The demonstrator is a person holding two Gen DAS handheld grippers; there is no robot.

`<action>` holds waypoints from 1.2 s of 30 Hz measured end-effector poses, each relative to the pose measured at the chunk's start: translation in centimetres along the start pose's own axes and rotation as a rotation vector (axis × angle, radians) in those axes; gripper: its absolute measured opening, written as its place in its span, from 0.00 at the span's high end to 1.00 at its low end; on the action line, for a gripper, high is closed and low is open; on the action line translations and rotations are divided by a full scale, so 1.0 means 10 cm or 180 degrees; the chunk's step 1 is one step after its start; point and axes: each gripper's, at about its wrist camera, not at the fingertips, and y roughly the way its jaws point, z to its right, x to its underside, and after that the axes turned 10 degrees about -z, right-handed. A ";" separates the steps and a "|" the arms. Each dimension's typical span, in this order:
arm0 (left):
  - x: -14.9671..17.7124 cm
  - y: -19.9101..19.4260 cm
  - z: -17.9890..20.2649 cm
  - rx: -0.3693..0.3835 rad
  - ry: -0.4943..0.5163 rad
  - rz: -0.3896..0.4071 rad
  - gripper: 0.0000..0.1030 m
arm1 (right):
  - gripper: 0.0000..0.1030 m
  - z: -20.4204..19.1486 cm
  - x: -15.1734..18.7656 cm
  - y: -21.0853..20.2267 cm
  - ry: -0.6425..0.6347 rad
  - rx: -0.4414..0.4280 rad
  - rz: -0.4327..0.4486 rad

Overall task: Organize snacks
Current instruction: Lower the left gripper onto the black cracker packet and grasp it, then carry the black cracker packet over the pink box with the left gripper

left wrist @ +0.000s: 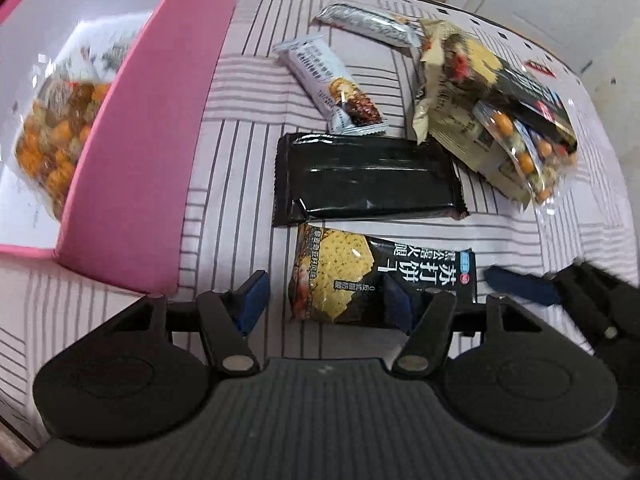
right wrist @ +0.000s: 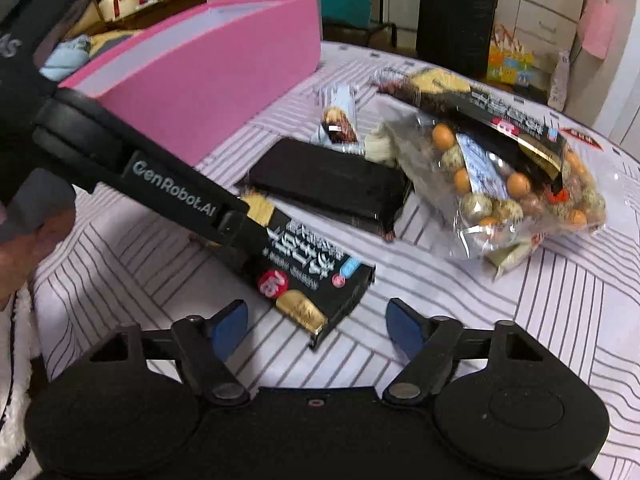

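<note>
Left wrist view: left gripper (left wrist: pixel 326 300) is pointing down at a striped pale-lilac cloth (left wrist: pixel 240 152), jaws sitting roughly half open around one end of a black-and-yellow soda cracker packet with white Chinese lettering (left wrist: pixel 360 276); can't tell whether the blue pads are actually touching it. Just beyond it a plain glossy black wrapper (left wrist: pixel 368 180) is lying flat, then a white-blue cereal bar (left wrist: pixel 332 84) and a silver bar (left wrist: pixel 368 24) further off. A pile of mixed snack bags (left wrist: pixel 500 120) is sitting on the right. Pink cardboard box with white inside (left wrist: pixel 148 140) is standing on the left, holding a clear bag of orange and speckled coated nuts (left wrist: pixel 56 136). Right gripper's blue fingertip (left wrist: pixel 520 288) is showing at the right edge. Right wrist view: right gripper (right wrist: pixel 316 326) is also about half open, jaws straddling the packet's near corner (right wrist: pixel 316 280), pads not pressing on it. Left gripper's black arm (right wrist: pixel 168 196) is crossing in over the packet's far end.
</note>
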 end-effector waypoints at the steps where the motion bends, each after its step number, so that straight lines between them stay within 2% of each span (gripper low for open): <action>1: 0.00 0.00 0.00 0.0013 -0.0011 0.0000 0.40 | 0.39 -0.01 0.01 0.01 0.0008 -0.0024 0.0008; 3: 0.02 0.00 0.02 0.0005 0.0015 0.0018 0.44 | 0.40 -0.04 0.02 0.02 -0.0028 0.0047 0.0014; 5: 0.02 0.00 0.01 0.0142 -0.0002 -0.0031 0.51 | 0.41 -0.09 0.03 0.04 -0.0120 0.0142 0.0012; 10: 0.03 -0.01 0.01 0.0232 0.0016 -0.0039 0.51 | 0.43 -0.08 0.04 -0.01 -0.0084 0.0173 0.0045; 15: 0.09 -0.04 0.07 0.0335 0.0104 -0.0091 0.51 | 0.48 -0.06 0.04 -0.08 0.0002 0.0166 0.0040; 19: 0.15 -0.12 0.13 0.0268 0.0203 -0.0018 0.51 | 0.48 -0.04 0.03 -0.14 0.0074 0.0063 0.0006; 25: 0.27 -0.31 0.17 0.0233 0.0318 0.0008 0.50 | 0.40 -0.17 0.06 -0.35 0.0028 0.0004 0.0009; 27: 0.32 -0.35 0.13 0.0279 0.0261 -0.0038 0.50 | 0.39 -0.23 0.07 -0.40 0.0013 -0.0015 -0.0009; 29: 0.40 -0.38 0.07 0.0360 0.0199 -0.0098 0.50 | 0.33 -0.33 0.10 -0.48 -0.0060 -0.0015 -0.0003; 36: 0.69 -0.67 0.03 0.0371 0.0253 0.0004 0.50 | 0.31 -0.67 0.17 -0.73 -0.0131 0.0102 0.0092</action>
